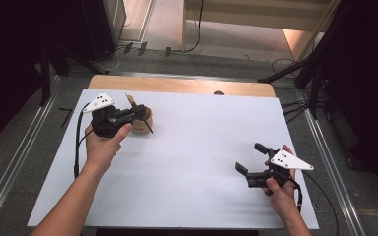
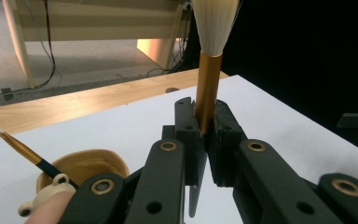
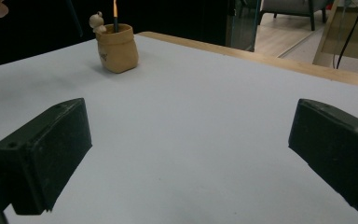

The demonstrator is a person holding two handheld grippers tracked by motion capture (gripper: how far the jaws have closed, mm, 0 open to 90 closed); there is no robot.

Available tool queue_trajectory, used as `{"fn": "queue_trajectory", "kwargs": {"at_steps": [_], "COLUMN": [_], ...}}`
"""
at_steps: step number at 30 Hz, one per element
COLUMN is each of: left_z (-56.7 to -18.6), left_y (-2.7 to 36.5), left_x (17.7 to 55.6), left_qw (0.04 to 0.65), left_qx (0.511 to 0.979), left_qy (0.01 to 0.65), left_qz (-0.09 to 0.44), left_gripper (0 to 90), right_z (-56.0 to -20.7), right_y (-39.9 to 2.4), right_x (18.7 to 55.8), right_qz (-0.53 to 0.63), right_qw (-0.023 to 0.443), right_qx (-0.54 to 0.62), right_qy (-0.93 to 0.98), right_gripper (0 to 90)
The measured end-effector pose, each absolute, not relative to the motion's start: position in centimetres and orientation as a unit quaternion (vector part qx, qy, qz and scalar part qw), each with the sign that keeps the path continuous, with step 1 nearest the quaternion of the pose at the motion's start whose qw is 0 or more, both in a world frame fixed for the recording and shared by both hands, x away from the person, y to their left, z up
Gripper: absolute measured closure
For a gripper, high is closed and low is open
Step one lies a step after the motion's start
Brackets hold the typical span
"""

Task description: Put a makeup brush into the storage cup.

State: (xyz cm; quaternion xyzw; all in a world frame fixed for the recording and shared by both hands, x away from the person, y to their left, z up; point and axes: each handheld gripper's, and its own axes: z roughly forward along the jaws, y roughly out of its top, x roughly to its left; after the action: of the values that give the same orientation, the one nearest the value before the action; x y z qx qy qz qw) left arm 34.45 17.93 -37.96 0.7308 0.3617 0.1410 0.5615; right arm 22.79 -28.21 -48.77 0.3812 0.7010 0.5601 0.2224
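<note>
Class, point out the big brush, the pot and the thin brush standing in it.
Big brush [image 2: 208, 91], left gripper view, on its gold ferrule.
Pot [image 3: 117, 52], right gripper view, on its side wall.
Thin brush [image 2: 21, 148], left gripper view, on its gold shaft.

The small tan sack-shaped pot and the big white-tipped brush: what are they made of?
Small tan sack-shaped pot: probably glazed ceramic or resin, smooth with a moulded sack shape. Big white-tipped brush: soft white bristles, a shiny gold collar, likely metal or lacquer.
</note>
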Motion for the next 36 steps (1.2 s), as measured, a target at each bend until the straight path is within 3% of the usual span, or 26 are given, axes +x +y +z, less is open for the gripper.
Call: {"fn": "queue_trajectory", "kwargs": {"at_steps": [36], "left_z": [-36.6], "left_y": [18.9], "left_x": [37.2], "left_qw": [0.549], "left_qx": [0.720], "left_qy": [0.382], "left_qz": [0.186], "left_gripper": [85.1], "right_z": [-49.4], "right_y": [-31.9], "right_x": [20.7], "right_qz": [0.551], "right_qw": [0.240], "right_qx": [0.403], "right_qy": [0.690], "right_gripper": [0.0]}}
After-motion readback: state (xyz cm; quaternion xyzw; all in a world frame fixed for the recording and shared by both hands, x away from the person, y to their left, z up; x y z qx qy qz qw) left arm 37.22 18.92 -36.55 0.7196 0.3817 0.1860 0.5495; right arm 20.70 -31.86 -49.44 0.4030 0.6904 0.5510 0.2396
